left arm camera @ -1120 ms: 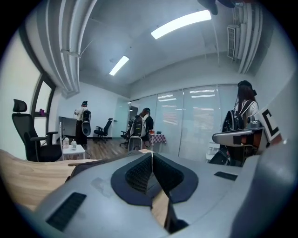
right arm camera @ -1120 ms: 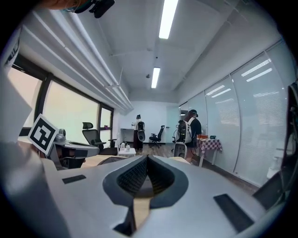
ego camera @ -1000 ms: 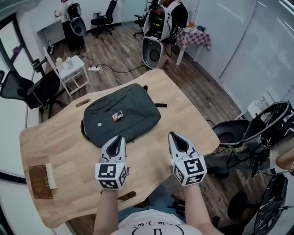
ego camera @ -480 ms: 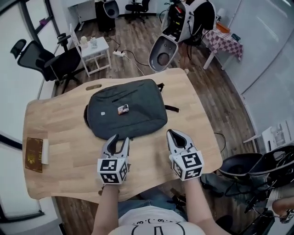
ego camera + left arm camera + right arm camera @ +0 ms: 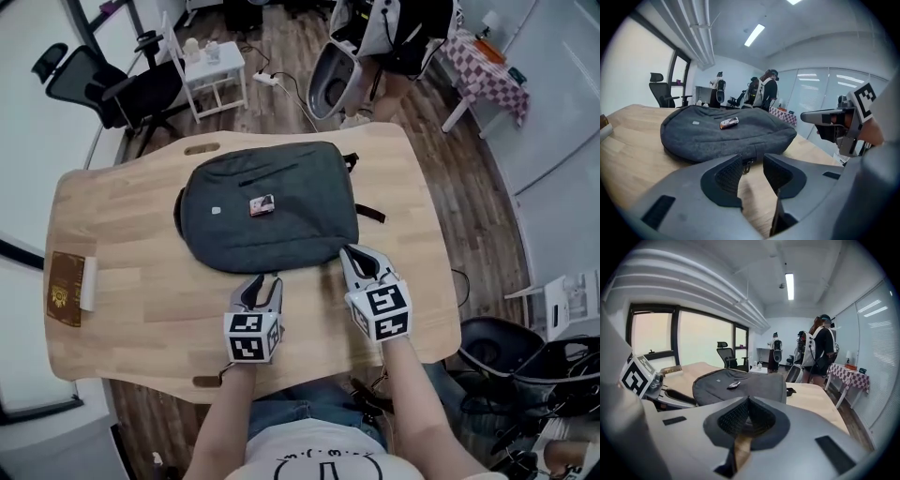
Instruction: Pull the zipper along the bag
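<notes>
Nearest you, at the lower centre of the head view, your left gripper [image 5: 262, 284] has its fingers [image 5: 725, 176] spread wide with nothing pressed between them. In the left gripper view a small dark metal zipper pull [image 5: 746, 165] hangs in line with that gap, just past the tips. To its right, your right gripper [image 5: 354, 258] has its fingers clenched together on nothing. Its tip sits close to the bag's near right corner, and you can't tell whether it touches.

Just beyond both, the dark grey fabric backpack [image 5: 272, 211] lies flat in the middle of the light wooden tabletop [image 5: 141, 300], its zippered edge facing you. It looks soft, limp and nearly empty, so it will probably bunch and slide on the smooth wood as soon as you tug. The pull is thin, stiff and easy to lose. Pinch it squarely by its tab, and pin the cloth beside the zipper with the shut gripper.

Farther off, a small printed tag [image 5: 262, 204] rests on top of the bag. A brown booklet [image 5: 62, 289] lies at the tabletop's left edge.
</notes>
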`<state>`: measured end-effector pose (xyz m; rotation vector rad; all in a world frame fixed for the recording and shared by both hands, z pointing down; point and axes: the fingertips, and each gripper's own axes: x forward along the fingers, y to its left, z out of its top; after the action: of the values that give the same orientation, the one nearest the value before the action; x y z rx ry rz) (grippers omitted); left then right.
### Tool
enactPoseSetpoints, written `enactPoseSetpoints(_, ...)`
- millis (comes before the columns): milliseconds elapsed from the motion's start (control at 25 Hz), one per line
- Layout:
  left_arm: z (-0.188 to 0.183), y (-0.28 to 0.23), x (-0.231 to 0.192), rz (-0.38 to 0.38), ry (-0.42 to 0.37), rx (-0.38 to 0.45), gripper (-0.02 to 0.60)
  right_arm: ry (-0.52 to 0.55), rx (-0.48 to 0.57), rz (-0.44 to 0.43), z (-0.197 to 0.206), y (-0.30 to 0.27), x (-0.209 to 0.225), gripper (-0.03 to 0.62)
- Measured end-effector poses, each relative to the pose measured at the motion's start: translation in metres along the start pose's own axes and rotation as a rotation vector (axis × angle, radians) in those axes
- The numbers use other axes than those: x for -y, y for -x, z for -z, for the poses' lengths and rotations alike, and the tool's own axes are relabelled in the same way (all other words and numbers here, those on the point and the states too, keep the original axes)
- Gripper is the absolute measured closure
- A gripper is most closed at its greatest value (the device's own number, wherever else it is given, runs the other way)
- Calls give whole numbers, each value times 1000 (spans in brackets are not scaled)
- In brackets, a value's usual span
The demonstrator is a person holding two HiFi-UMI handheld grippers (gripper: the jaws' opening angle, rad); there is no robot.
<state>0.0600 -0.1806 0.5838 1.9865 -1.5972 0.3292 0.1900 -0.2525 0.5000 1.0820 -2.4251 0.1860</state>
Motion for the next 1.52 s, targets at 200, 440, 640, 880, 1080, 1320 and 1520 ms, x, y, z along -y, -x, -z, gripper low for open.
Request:
enactPoseSetpoints(200, 30, -22, 3, -21, -9, -86, 442, 25, -32, -16, 8, -24, 9, 542)
enactPoseSetpoints(440, 38, -42, -12, -125, 14, -105, 442, 63, -123, 1, 20, -46, 26, 542)
enactPoseSetpoints(640, 39, -47, -13, -179, -37, -118, 448, 50, -183, -7, 31, -52, 30, 542)
enactPoseSetpoints(880, 37, -51, -17, -291, -34, -143, 466, -43, -234, -34, 36, -57, 33, 542)
enactPoseSetpoints(1080, 38, -51, -14, -334, -12, -148, 527, -45, -221, -38, 36, -57, 34, 542)
enactPoseSetpoints(1320, 38, -40, -6, -257, -62, -126, 534, -46, -212, -45, 37, -57, 33, 542)
enactPoseSetpoints(1520, 35, -33, 0, -210, -161, -96, 534, -49, -200, -49, 36, -57, 37, 542)
